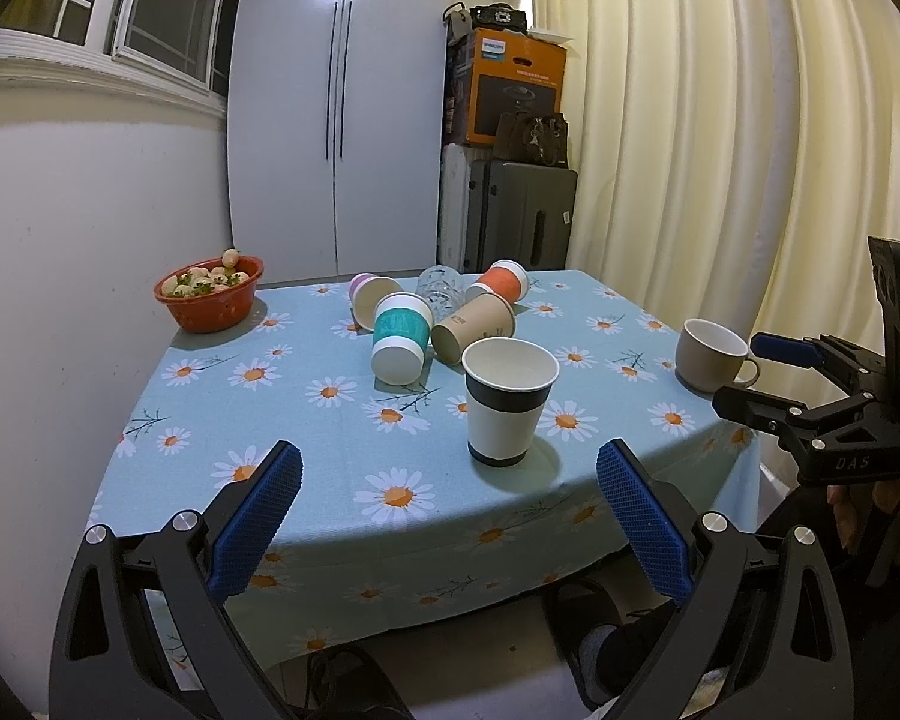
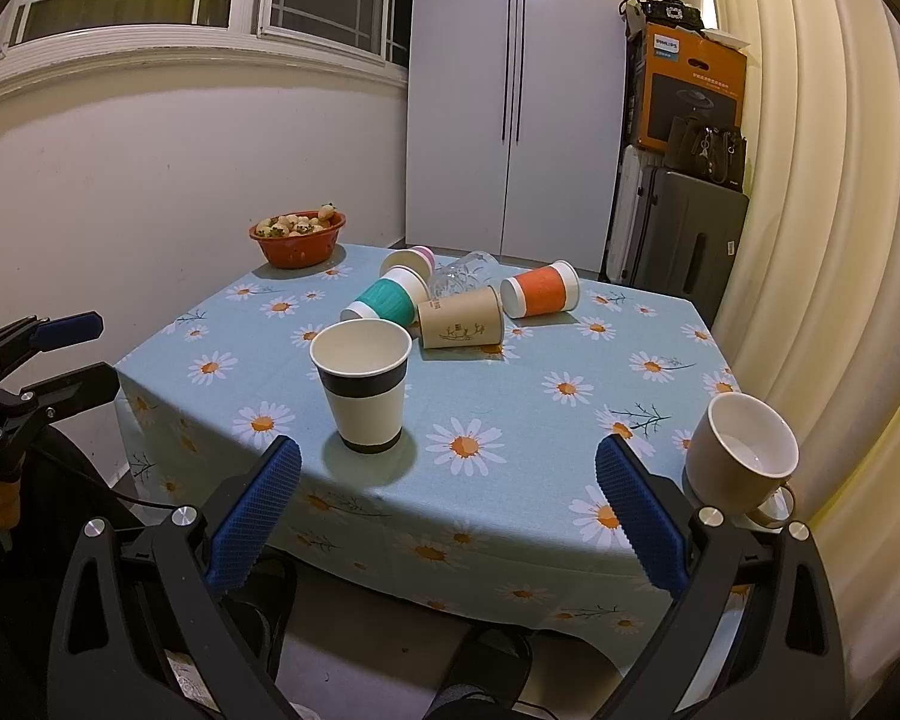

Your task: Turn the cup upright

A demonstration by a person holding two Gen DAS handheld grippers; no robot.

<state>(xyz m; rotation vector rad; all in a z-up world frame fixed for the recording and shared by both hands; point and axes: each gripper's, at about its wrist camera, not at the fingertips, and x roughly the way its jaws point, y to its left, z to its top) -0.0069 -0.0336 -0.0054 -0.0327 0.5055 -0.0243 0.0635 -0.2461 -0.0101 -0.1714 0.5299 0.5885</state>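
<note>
A white paper cup with black bands [image 1: 509, 402] [image 2: 363, 387] stands upright near the table's front edge. A beige mug [image 1: 711, 354] [image 2: 741, 456] stands upright at the right. Behind lie several cups on their sides: teal [image 1: 399, 339] [image 2: 390, 300], brown [image 1: 474, 327] [image 2: 462, 321], orange [image 1: 501, 282] [image 2: 540, 291], pink [image 1: 372, 294] [image 2: 411, 261], and a clear glass [image 1: 441, 288] [image 2: 462, 273]. My left gripper [image 1: 450, 516] is open and empty, held off the front edge. My right gripper [image 2: 450, 510] is open and empty, also in the left wrist view [image 1: 768, 372].
A blue daisy tablecloth [image 1: 306, 420] [image 2: 540, 420] covers the table. A red bowl of fruit [image 1: 210, 294] [image 2: 297, 237] sits at the back left. A white wardrobe, suitcases with a box and cream curtains stand behind.
</note>
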